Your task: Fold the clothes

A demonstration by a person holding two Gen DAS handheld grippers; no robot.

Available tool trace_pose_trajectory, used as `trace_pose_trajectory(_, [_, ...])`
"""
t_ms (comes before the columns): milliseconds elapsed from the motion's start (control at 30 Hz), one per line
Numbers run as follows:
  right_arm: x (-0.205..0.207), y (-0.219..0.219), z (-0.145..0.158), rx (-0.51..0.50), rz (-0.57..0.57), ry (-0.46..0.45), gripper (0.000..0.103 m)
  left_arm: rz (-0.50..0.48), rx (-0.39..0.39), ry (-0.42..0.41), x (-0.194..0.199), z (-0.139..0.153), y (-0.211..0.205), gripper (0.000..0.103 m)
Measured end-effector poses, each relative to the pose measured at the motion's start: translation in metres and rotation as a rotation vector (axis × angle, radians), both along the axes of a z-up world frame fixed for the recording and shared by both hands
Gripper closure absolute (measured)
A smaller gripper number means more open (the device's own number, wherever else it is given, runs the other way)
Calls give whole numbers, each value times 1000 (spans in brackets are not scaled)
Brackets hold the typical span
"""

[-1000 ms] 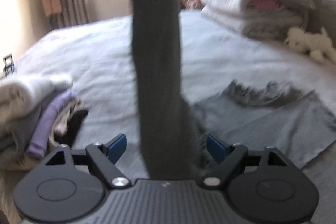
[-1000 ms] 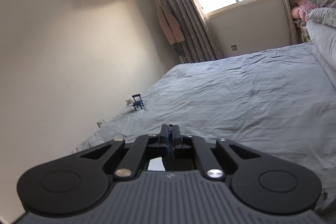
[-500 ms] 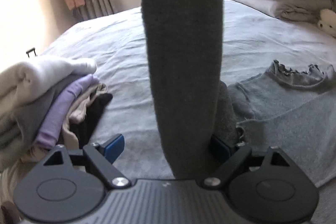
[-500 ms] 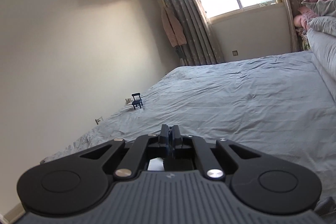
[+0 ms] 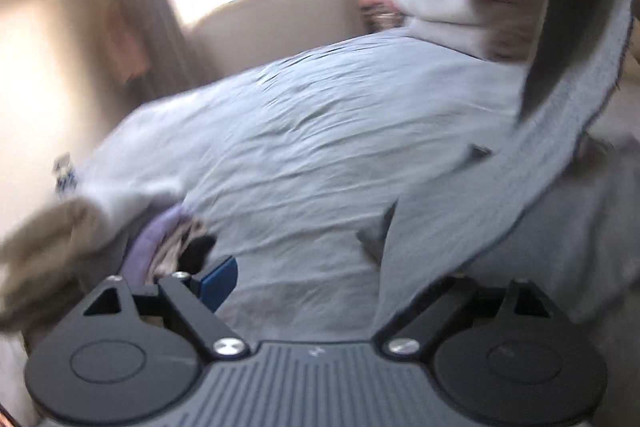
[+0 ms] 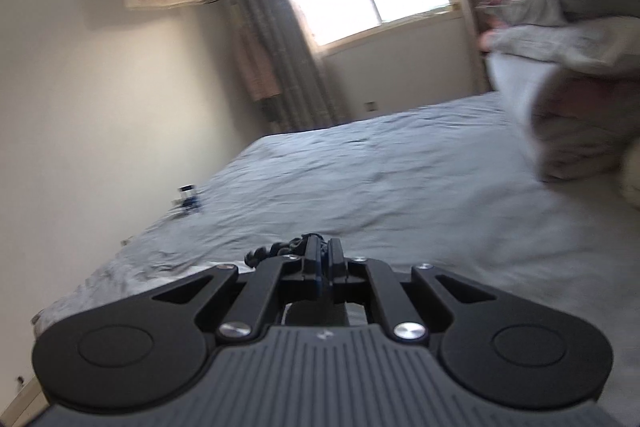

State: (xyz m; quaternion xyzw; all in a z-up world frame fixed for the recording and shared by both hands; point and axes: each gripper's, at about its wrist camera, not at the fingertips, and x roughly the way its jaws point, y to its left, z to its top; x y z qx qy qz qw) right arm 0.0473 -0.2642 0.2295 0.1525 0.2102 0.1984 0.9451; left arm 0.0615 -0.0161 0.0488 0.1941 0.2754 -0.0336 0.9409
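Observation:
A grey knit garment (image 5: 500, 227) lies on the bed at the right of the left wrist view. Its long sleeve (image 5: 580, 67) rises in a curve to the top right corner. My left gripper (image 5: 340, 279) stands open just above the sheet. Its left blue pad (image 5: 218, 281) is bare, and the grey fabric covers its right finger. In the right wrist view my right gripper (image 6: 322, 257) is shut on dark grey fabric. A ruffled edge (image 6: 276, 251) of that fabric pokes out beside the tips. Both views are blurred.
A stack of folded clothes (image 5: 80, 239) sits at the left, close to my left gripper. Folded quilts and pillows (image 6: 580, 87) are piled at the far right of the bed (image 6: 400, 187). A small blue object (image 6: 188, 197) stands at the bed's left edge, by the wall.
The sleeve hung straight down between my left jaws; now it sweeps off to the right over the right finger. The left view has rolled. My right gripper has dropped toward the bed and swung right.

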Motion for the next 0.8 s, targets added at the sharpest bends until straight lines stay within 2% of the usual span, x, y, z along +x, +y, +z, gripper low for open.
trace_pose_trajectory(133, [-9,-60,-61,53,-126,160,98,-174,85,71,-14,-10,-12,14])
trace_pose_trajectory(233, [-20,-85,-111,92,-182,297,98,-211,121,101,-19,-15,-10,14])
trace_pose_trajectory(333, [-37,-94,-140,119,-211,394,98,-214,127,114,-16,-18,-8,14])
trace_pose_trajectory(400, [-51,-95,-145,131,-234,415,98,-193,118,112,-13,-15,-5,15])
trace_pose_trajectory(467, [-65,-98,-141,160,-255,401,98,-136,117,102,-9,-14,2,21])
trace_pose_trajectory(600, [-81,-98,-125,252,-276,356,98,-63,-31,176,-2,-10,18,30])
trace_pose_trajectory(667, [-87,-96,-117,291,-269,337,98,-45,-47,186,-5,-9,20,30])
trace_pose_trajectory(800, [-93,-88,-126,233,-287,398,98,-23,-74,209,-6,-5,30,30])
